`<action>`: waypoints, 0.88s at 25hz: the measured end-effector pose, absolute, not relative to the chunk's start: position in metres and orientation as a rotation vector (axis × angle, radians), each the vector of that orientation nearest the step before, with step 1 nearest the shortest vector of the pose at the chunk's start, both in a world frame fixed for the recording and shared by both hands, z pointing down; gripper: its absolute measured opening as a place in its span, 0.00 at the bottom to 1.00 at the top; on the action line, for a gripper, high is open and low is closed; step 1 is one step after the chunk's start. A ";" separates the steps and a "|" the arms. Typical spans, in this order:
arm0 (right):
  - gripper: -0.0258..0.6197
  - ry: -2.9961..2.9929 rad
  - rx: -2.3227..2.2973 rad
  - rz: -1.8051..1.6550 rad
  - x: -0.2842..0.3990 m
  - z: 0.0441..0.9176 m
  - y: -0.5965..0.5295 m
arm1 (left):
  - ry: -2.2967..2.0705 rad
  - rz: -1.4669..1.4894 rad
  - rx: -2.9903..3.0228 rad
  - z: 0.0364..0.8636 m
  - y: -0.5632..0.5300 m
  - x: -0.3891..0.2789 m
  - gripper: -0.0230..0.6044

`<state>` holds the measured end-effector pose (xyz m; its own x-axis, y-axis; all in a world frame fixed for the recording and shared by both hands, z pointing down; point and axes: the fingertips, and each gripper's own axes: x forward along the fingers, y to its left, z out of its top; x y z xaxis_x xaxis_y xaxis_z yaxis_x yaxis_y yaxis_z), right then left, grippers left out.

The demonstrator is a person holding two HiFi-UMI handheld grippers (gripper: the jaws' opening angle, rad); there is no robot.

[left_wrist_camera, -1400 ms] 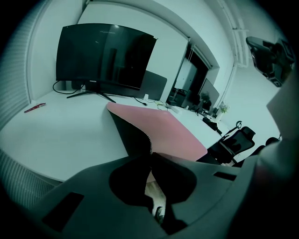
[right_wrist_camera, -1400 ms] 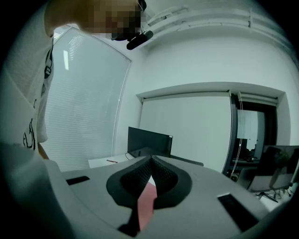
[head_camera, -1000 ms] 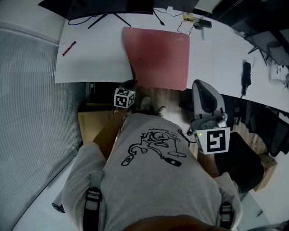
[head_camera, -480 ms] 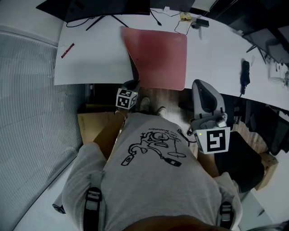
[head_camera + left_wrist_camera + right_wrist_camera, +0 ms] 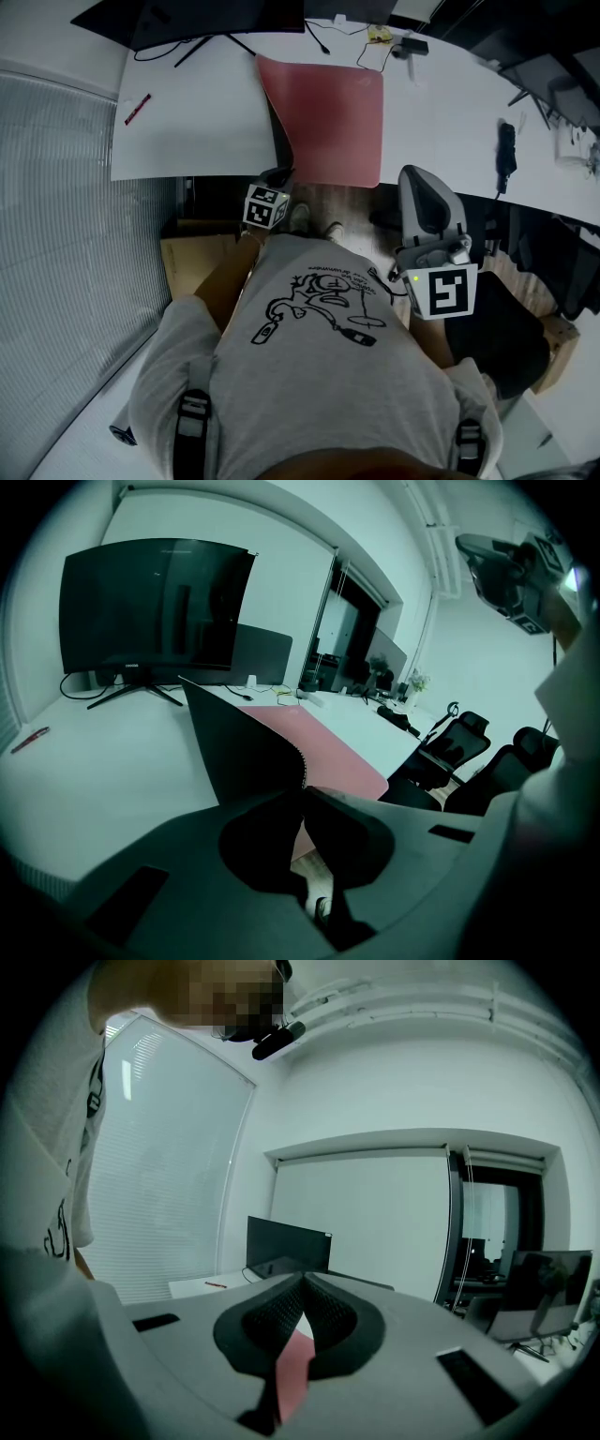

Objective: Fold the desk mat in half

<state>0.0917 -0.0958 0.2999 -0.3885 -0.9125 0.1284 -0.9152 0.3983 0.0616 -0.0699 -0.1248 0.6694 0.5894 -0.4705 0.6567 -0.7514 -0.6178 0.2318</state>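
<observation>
On desk (image 5: pixel 202 122), one mat (image 5: pixel 333 112), two claws (image 5: pixel 302 791) (image 5: pixel 302 1281)

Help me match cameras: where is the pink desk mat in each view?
Head view: desk mat upper centre, overhanging the desk.
Left gripper view: desk mat centre, corner pinched by left tool.
Right gripper view: desk mat, pink sliver beneath right tool.
Shared landmark: black monitor.

Kinda dim, cool-tinted light; the white desk (image 5: pixel 202 117) glares a bit, both gripper views heavily fisheyed, black corners.
</observation>
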 end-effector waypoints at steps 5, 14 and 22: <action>0.05 -2.499 1.655 0.037 0.097 0.301 -0.095 | -0.950 0.770 2.342 0.669 -0.122 -0.062 0.09; 0.05 -2.495 1.664 0.035 0.102 0.303 -0.094 | -0.928 0.767 2.363 0.667 -0.119 -0.050 0.09; 0.05 -2.495 1.673 0.032 0.113 0.301 -0.093 | -0.885 0.792 2.383 0.667 -0.114 -0.031 0.09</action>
<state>0.1133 -0.0929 0.3006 -0.3733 -0.9192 0.1253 -0.9221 0.3825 0.0588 -0.0312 -0.1138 0.6665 0.6245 -0.4246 0.6555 -0.6986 -0.6789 0.2259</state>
